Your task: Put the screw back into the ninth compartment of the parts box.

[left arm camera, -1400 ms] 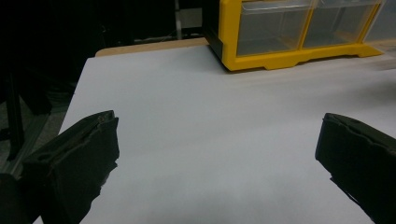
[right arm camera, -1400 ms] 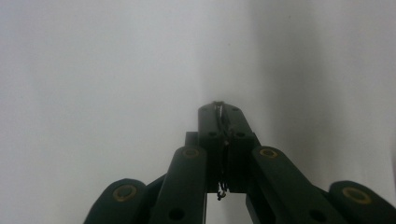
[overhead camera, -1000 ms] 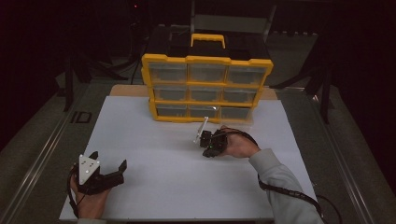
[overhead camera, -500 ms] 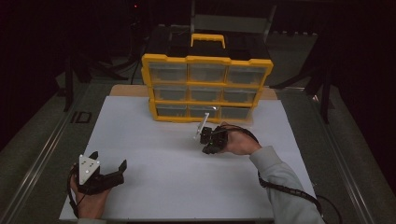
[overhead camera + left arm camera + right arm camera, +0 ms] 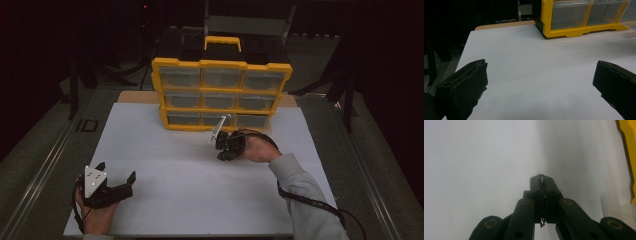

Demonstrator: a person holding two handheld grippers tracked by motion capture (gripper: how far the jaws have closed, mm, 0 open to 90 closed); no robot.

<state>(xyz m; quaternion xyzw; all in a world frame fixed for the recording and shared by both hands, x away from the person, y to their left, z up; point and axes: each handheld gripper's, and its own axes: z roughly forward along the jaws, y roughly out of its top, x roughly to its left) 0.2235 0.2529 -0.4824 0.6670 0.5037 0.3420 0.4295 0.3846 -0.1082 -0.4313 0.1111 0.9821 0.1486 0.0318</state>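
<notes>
A yellow drawer organizer (image 5: pixel 220 95) with clear drawers and a top handle stands at the far edge of a white sheet (image 5: pixel 175 165). My right gripper (image 5: pixel 222 152) hovers just in front of the organizer's bottom row, its grey plate tilted up. In the right gripper view its jaws are pressed together (image 5: pixel 541 177), with a thin shiny sliver pinched at the tip; I cannot identify it. My left gripper (image 5: pixel 117 171) rests near the sheet's front left corner. In the left gripper view it stands wide open (image 5: pixel 540 72) with nothing between its fingers.
The organizer's lower left corner (image 5: pixel 574 27) lies ahead of the left gripper, and its yellow edge (image 5: pixel 632 157) runs along the right gripper's side. A wooden board edge (image 5: pixel 135 96) shows behind the sheet. Dark floor and metal rails surround the table.
The right gripper has shifted slightly toward the organizer, still shut. The left gripper has not moved.
</notes>
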